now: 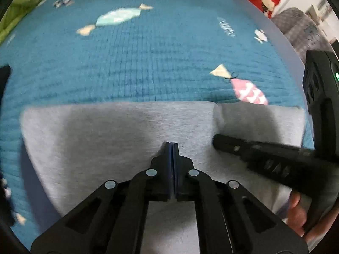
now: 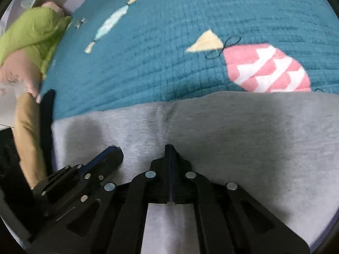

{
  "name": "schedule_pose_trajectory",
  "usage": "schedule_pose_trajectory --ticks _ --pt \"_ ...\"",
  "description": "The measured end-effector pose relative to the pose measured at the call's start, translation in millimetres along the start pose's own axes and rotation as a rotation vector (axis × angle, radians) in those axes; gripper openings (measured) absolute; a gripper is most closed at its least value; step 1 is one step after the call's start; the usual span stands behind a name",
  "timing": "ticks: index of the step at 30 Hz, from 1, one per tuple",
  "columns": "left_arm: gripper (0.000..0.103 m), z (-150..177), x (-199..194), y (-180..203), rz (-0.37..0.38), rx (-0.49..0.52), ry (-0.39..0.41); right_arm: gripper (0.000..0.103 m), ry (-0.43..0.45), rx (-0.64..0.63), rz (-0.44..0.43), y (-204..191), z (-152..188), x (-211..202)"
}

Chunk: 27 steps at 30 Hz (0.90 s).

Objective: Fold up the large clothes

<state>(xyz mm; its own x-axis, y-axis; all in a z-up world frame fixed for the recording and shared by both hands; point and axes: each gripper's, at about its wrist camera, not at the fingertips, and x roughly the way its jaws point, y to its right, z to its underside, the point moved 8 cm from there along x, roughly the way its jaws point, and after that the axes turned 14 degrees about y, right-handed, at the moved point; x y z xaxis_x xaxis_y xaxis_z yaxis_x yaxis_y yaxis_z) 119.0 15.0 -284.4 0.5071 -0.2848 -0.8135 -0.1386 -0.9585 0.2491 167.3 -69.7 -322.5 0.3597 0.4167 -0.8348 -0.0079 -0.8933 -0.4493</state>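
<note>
I'm hovering both black grippers over the folded light-grey fleece garment (image 1: pixel 118 131), which is lying on the teal quilted bedspread (image 1: pixel 148 48). Left gripper (image 1: pixel 172 146) is pinched closed on nothing; right gripper (image 2: pixel 170 148), at its 3 o'clock, is closed and empty too.

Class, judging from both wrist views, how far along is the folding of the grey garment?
Done: the grey garment lies flat on the blue bedspread with a straight far edge, apparently already folded. In hand: the left gripper and right gripper are shut above it; whether either pinches cloth is unclear. Left: probably a further fold.
</note>
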Motion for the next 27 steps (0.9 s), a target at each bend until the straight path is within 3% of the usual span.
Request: schedule_pose_trajectory --ticks 2,5,7,8,10,12,15,18,20,21,22,23,27 --pt "0.004 -13.5 -14.3 2.6 -0.04 0.026 0.028 0.0 0.045 -0.018 0.017 -4.8 -9.5 -21.5" --pt "0.004 -37.5 -25.1 19.2 -0.006 0.054 0.098 0.002 0.122 -0.075 0.092 -3.5 -30.4 -33.0" --pt "0.004 -44.0 -12.3 28.8 0.024 0.025 0.08 0.001 0.066 -0.045 0.124 9.9 -30.8 -4.0" --pt "0.004 -41.0 9.2 31.1 0.032 0.011 0.035 0.0 0.031 -0.02 0.14 20.6 -28.2 20.9" --pt "0.003 -23.1 52.7 20.7 -0.037 0.032 -0.057 0.0 0.039 -0.023 0.145 22.5 -36.2 31.9" --pt "0.002 -24.9 52.6 19.9 -0.023 0.09 0.019 0.0 0.026 0.0 0.148 19.4 -41.2 24.9" --pt "0.003 -33.4 27.7 14.2 -0.005 0.048 0.008 0.002 0.066 -0.004 0.11 8.9 -50.3 4.5" --pt "0.003 -47.4 9.0 -7.6 -0.097 0.044 0.074 0.004 0.091 -0.029 0.116 14.8 -59.8 3.4" --pt "0.003 -41.2 12.3 -34.0 -0.169 0.02 0.054 0.0 0.072 -0.007 0.172 43.2 -54.5 23.2" --pt "0.002 -34.7 17.2 -51.0 -0.184 -0.015 0.04 0.0 0.08 0.043 0.09 50.8 -48.9 28.4" --pt "0.002 -31.2 17.4 -65.2 -0.145 -0.066 0.055 0.0 0.093 0.069 0.036 52.1 -48.8 25.9" --pt "0.002 -28.5 9.5 -82.7 -0.166 -0.117 0.066 0.0 0.102 0.078 0.012 57.0 -49.6 18.3" --pt "0.002 -19.4 -11.9 -129.0 -0.197 -0.208 0.09 0.0 0.162 0.097 0.049 105.9 -57.1 -10.1"
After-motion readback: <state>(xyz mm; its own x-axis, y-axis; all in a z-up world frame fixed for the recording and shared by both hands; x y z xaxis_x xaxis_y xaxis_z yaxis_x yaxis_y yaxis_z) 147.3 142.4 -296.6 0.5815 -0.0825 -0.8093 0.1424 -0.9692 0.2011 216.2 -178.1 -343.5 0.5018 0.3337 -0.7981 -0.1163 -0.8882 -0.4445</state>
